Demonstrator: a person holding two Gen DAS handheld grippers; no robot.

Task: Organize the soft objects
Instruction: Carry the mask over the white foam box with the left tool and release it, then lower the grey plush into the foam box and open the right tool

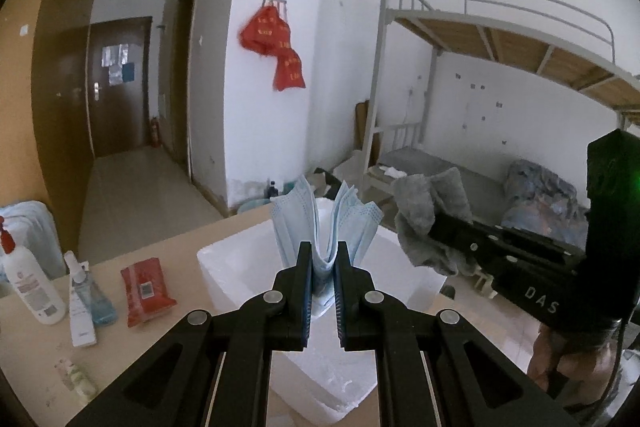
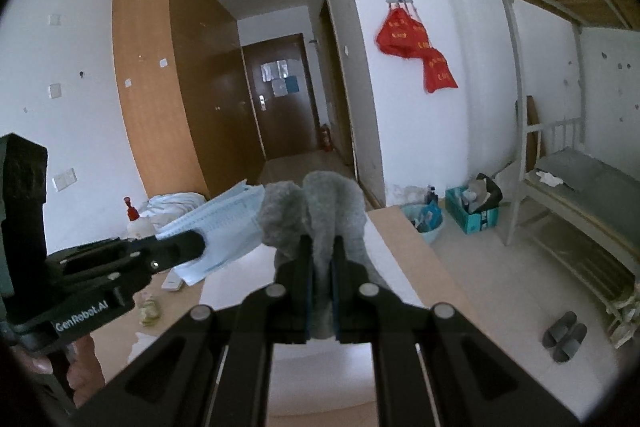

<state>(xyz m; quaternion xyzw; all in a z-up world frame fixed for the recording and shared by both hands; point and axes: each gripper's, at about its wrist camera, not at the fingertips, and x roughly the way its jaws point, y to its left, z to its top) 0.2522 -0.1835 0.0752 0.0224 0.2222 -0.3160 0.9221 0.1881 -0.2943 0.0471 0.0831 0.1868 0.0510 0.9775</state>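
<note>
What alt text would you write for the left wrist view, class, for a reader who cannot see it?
The left gripper is shut on a folded stack of blue face masks, held above a white foam box on a tan table. To the right, the right gripper holds a grey fluffy cloth; bottles and a red wipes pack lie left.

On the desk [image 1: 168,251], at the left, stand a white pump bottle [image 1: 30,279] and a blue spray bottle [image 1: 86,291], with a red wipes pack [image 1: 146,291] lying just right of them. Red bags [image 1: 276,43] hang on the far wall. A metal bunk bed [image 1: 500,67] stands at the right, grey slippers [image 2: 564,335] on the floor beside it, and a brown door [image 1: 116,87] closes the far hallway.
</note>
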